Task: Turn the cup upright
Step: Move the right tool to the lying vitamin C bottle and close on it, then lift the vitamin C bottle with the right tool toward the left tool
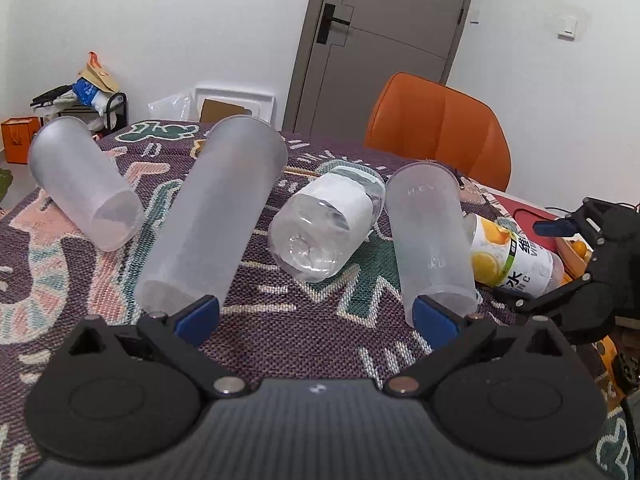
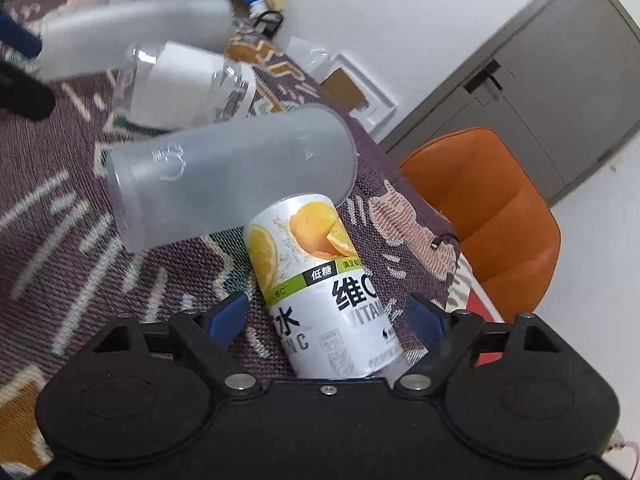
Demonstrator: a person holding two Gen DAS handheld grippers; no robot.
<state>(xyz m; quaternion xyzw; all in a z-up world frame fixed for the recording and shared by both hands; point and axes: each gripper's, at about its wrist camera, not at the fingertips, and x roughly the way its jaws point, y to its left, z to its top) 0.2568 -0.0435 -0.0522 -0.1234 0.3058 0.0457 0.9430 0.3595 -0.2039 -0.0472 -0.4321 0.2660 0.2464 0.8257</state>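
Note:
Three frosted plastic cups lie on their sides on the patterned tablecloth: one at the far left, one in the middle left, one on the right. My left gripper is open and empty, low over the cloth between the middle and right cups. My right gripper is open, its blue pads either side of a lying lemon drink bottle, not closed on it. The right cup lies just beyond the bottle. The right gripper also shows in the left wrist view.
A clear bottle with a white label lies between the middle and right cups. The lemon bottle lies at the right. An orange chair stands behind the table, a grey door beyond. Clutter sits at the far left.

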